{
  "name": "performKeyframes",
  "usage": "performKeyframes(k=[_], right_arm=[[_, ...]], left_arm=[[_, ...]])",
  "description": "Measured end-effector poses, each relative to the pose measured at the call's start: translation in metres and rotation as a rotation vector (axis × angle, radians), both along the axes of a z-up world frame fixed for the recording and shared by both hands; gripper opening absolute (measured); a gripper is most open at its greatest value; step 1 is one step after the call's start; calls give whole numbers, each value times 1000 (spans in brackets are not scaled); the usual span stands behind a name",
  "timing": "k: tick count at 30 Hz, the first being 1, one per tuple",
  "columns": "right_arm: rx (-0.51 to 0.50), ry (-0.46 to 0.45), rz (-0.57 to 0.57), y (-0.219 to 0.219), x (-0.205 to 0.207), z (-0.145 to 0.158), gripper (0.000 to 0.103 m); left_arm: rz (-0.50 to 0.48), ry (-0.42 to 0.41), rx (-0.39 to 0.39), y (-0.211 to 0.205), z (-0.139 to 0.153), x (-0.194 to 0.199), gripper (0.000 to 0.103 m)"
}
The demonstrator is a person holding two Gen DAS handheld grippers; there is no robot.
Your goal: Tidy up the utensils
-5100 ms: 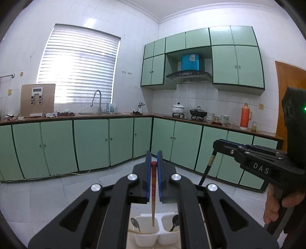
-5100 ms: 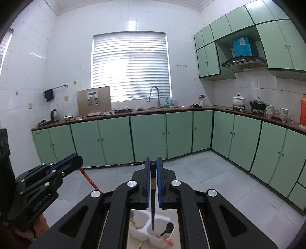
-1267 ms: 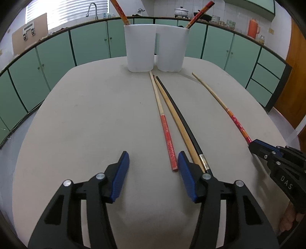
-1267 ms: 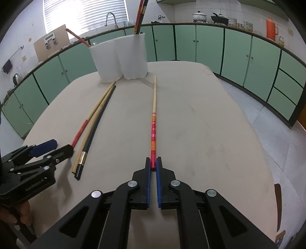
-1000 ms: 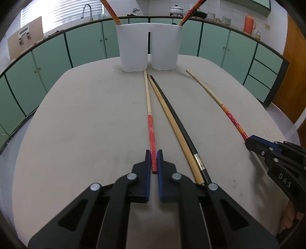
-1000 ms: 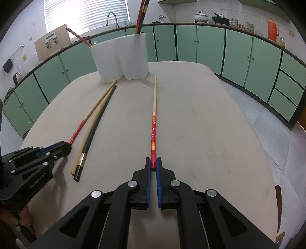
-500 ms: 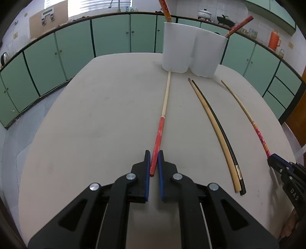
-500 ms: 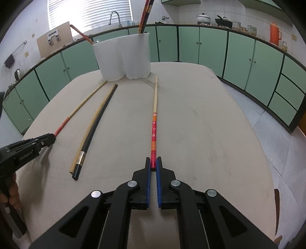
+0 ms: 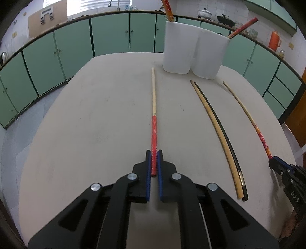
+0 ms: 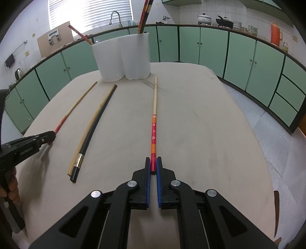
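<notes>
My left gripper (image 9: 154, 153) is shut on the red end of a red-and-cream chopstick (image 9: 153, 107), which points toward the white two-compartment holder (image 9: 193, 55) at the table's far side. My right gripper (image 10: 152, 160) is shut on the red end of a flowered red-and-orange chopstick (image 10: 154, 122), which points at the holder (image 10: 122, 59). A tan chopstick (image 9: 214, 126) and a black chopstick (image 9: 224, 132) lie side by side between the two held ones. Several chopsticks stand in the holder. Each gripper shows in the other's view: the right (image 9: 275, 162), the left (image 10: 47, 137).
The beige round table (image 9: 95, 118) has its edge close on all sides. Green kitchen cabinets (image 10: 210, 44) with a counter ring the room. A sink tap (image 10: 114, 16), pots and an orange flask (image 10: 275, 35) stand on the counter.
The left gripper closed on the red-and-cream chopstick about a second ago and has since swung it left, away from the tan and black pair. The right gripper stays shut on its chopstick.
</notes>
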State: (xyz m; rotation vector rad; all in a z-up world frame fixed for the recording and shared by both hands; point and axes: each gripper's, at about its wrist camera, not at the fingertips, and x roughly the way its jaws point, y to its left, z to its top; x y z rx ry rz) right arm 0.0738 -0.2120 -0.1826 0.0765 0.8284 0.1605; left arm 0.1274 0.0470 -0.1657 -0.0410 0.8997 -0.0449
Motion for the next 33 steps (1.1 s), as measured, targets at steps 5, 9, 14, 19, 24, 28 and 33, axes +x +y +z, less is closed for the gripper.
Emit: performKeyframes(k=[5,9,14,19,24,28,33], right_arm=[[5,-6,9,-1,-3,-1,10],[10,-1,9,-4,-6,0,18],[12,11,18,-3,-6,0,22],[-6,4,28,1,-8,-1,24],[-10,-3,34,1,-8,-2,25],[-11,-4,38,1,-7,-2,24],[26,1,35,-7,-7,-2,22]], left_arm=[[13,-22,-31,6,0,-11,10],[14,-21,-83,18,-1,-18,12],[-13,-37,-46,11,-3,-25,12],[-17,-30,-44,7,-3,-19,12],[-21,-22,-26,2,-3,-16,12],[-17,-21,-24,3,-3,-16,12],[-15,-21,-16,1,-3,-17,11]])
